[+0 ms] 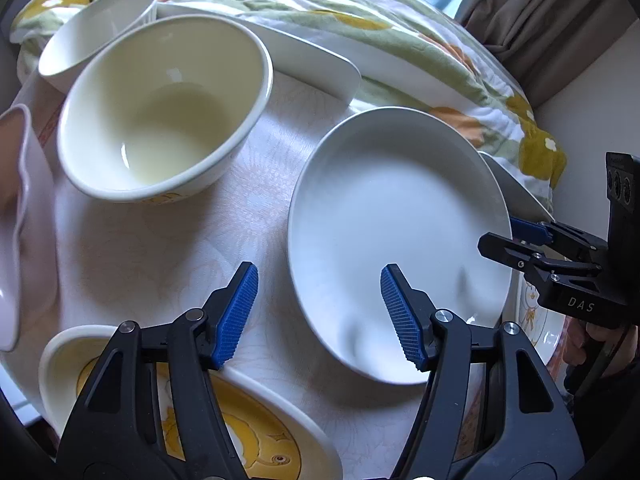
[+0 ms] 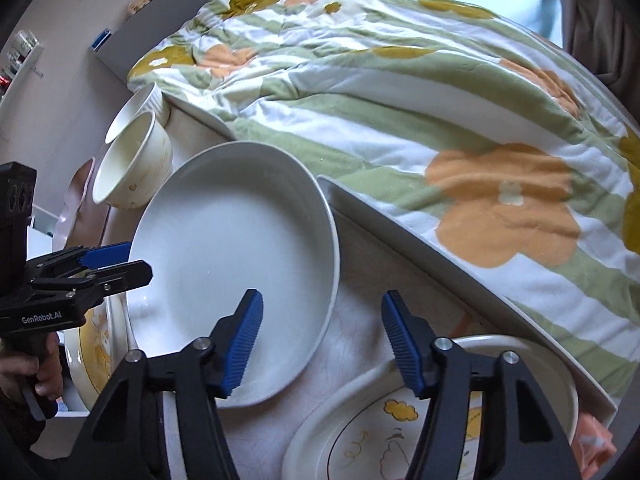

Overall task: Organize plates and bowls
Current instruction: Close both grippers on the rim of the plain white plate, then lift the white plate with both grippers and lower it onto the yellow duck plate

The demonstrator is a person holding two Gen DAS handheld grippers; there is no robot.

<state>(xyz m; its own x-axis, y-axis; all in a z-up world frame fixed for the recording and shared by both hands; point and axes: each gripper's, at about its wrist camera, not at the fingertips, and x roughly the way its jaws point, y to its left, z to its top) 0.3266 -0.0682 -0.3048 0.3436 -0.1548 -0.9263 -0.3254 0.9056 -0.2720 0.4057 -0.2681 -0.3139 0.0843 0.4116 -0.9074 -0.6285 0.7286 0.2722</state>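
- Your left gripper point(image 1: 320, 312) sits at the bottom of the left wrist view, jaws parted, one blue pad over the tablecloth point(image 1: 160, 248) and the other over the near rim of the white plate point(image 1: 396, 236); neither pad presses on it
- Your right gripper point(image 2: 322, 338) fills the bottom of the right wrist view, jaws likewise apart and gripping nothing, straddling the opposite rim of that same plate, left pad over its inside, right pad over the cloth
- In the left view, a cream bowl point(image 1: 164, 112) stands upper left with a smaller white bowl point(image 1: 96, 36) touching it behind
- A yellow cartoon dish point(image 1: 256, 440) lies at bottom left under your tongs, and a long white platter point(image 1: 312, 56) runs along the top
- In the right view, another cartoon-print plate point(image 2: 360, 432) lies bottom centre
- A flowered quilt point(image 2: 400, 100) covers the upper right
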